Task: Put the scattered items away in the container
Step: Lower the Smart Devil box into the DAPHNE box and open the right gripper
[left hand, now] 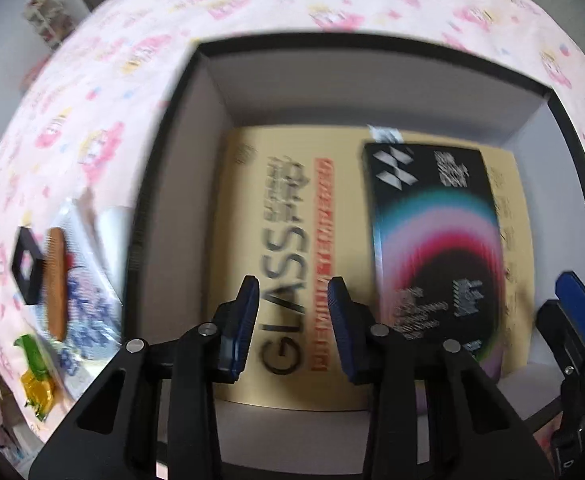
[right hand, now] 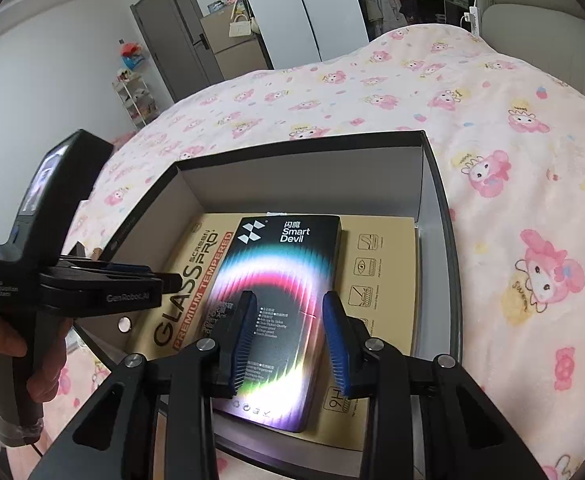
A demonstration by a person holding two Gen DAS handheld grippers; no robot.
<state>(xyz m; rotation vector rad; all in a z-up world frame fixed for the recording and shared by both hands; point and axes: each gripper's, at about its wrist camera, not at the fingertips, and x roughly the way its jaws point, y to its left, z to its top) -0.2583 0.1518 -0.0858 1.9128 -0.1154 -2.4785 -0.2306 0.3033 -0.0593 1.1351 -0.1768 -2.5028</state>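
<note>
A black box point(left hand: 372, 50) with pale inner walls stands open on the bed. Flat on its bottom lies a tan "GLASS" carton point(left hand: 292, 208), and a black Smart Devil pack point(left hand: 436, 240) with a rainbow arc rests on top of it. My left gripper point(left hand: 293, 282) hovers over the tan carton inside the box, open, nothing between its blue pads. My right gripper point(right hand: 289, 296) hangs above the Smart Devil pack point(right hand: 280, 304), also open and empty. The left gripper point(right hand: 168, 276) shows from the side over the box's left wall point(right hand: 152, 216), held by a hand.
On the pink patterned bedspread point(left hand: 252, 8) left of the box lie a black hexagonal ring point(left hand: 26, 266), a wooden comb point(left hand: 56, 284), a blue-printed packet point(left hand: 88, 312) and a green-and-yellow wrapper point(left hand: 36, 376). A blue finger point(left hand: 580, 308) of the right gripper shows at the right edge.
</note>
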